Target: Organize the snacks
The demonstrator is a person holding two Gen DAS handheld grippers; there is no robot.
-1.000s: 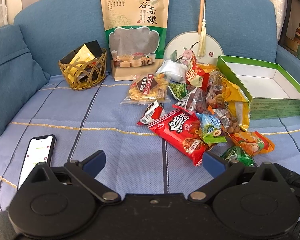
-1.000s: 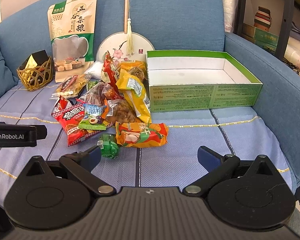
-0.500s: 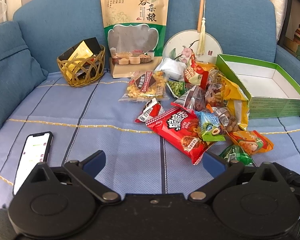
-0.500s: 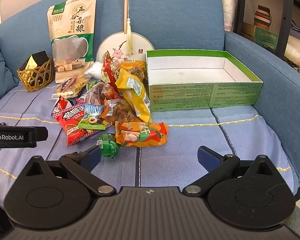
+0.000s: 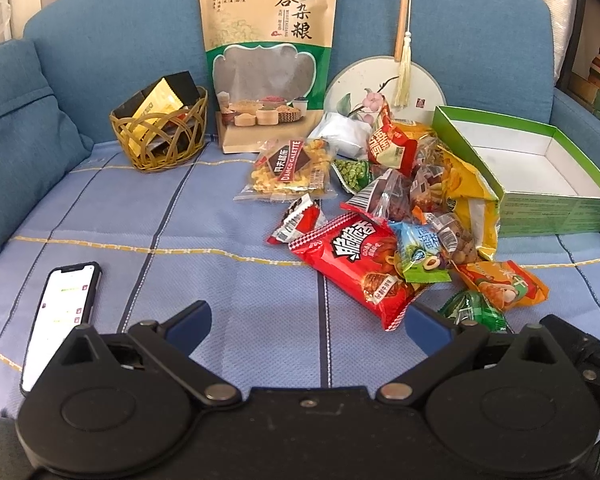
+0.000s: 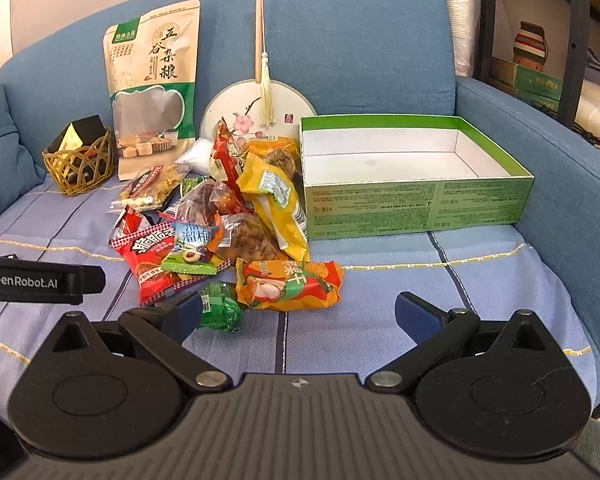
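Observation:
A pile of snack packets (image 5: 396, 208) (image 6: 228, 216) lies on the blue sofa seat: a long red packet (image 5: 360, 264), an orange packet (image 6: 288, 286), a small green packet (image 6: 220, 312), a yellow bag (image 6: 278, 204). An empty green box (image 6: 416, 176) (image 5: 540, 168) stands open to the pile's right. My left gripper (image 5: 306, 322) is open, low over the seat in front of the red packet. My right gripper (image 6: 298, 314) is open just short of the orange and green packets. Neither holds anything.
A tall grain pouch (image 5: 268, 52), a round fan (image 5: 384, 88) and a wicker basket (image 5: 160, 136) stand along the sofa back. A phone (image 5: 62, 312) lies at front left. A blue cushion (image 5: 16, 136) is at the left, shelves (image 6: 540, 60) at the right.
The left view has shifted slightly left and tilted, so the pile sits a little more to the right. The right gripper has edged forward toward the orange packet. Both stay open.

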